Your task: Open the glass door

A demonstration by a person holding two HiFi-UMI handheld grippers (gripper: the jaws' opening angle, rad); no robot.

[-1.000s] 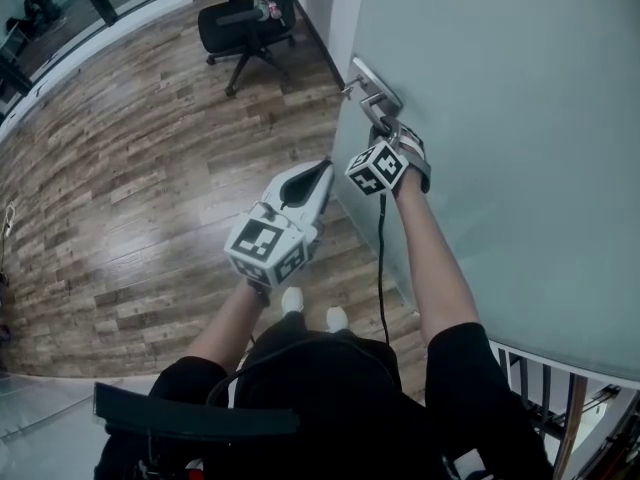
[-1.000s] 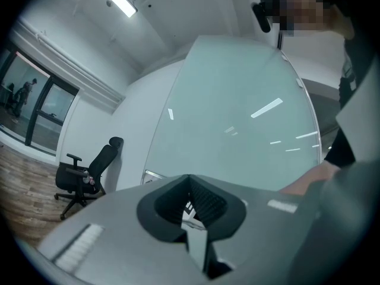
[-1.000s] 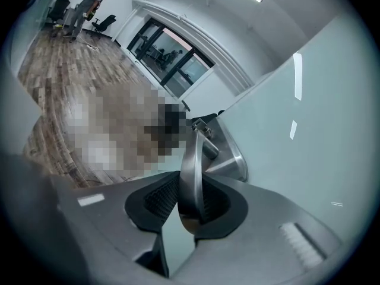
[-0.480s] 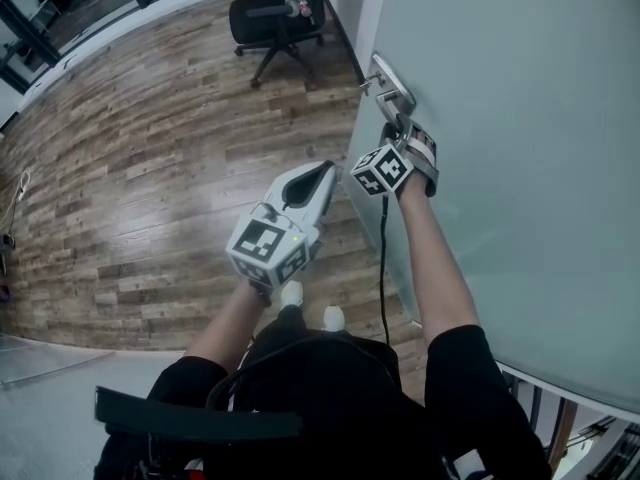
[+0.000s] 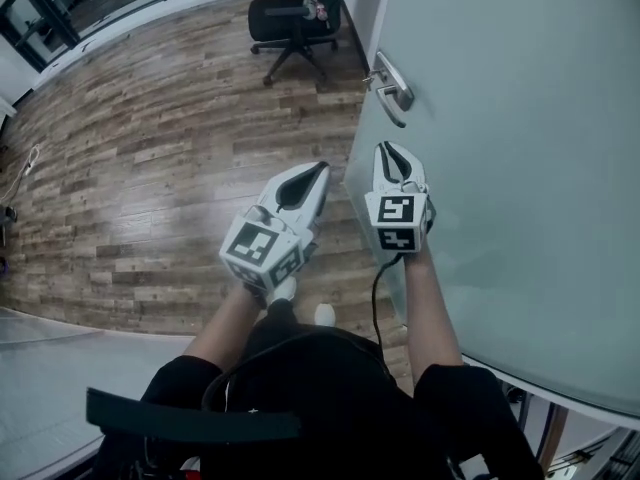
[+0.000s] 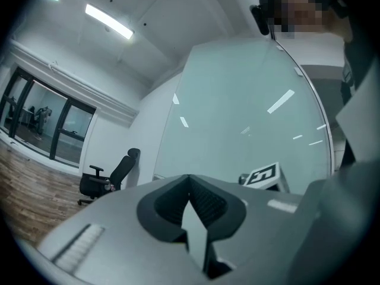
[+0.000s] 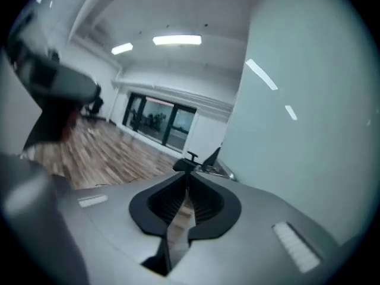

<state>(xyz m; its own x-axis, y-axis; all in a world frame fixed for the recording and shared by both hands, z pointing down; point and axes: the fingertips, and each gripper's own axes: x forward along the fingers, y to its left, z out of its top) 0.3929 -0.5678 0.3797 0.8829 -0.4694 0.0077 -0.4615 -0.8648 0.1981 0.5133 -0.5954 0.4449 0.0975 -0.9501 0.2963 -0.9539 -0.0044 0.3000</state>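
Note:
The frosted glass door [image 5: 500,118] fills the right side of the head view. Its metal lever handle [image 5: 392,86] sits near the door's left edge. My right gripper [image 5: 388,148] hovers just below the handle, apart from it and pointing at the glass. Its jaws have just been closing, and in the right gripper view the right gripper [image 7: 188,190] is shut with nothing between the tips. My left gripper [image 5: 322,166] is shut and empty, held left of the door's edge. In the left gripper view the left gripper [image 6: 189,178] points level, with the door [image 6: 249,111] beyond it.
A black office chair [image 5: 295,13] stands on the wooden floor [image 5: 150,168] past the door's edge. Dark-framed windows [image 5: 40,18] line the far left. My shoes [image 5: 285,290] stand near the foot of the door.
The right gripper left the handle, pulled back toward me and rolled so its marker cube faces up. The left gripper shifted only slightly. The handle and chair sit further right in view.

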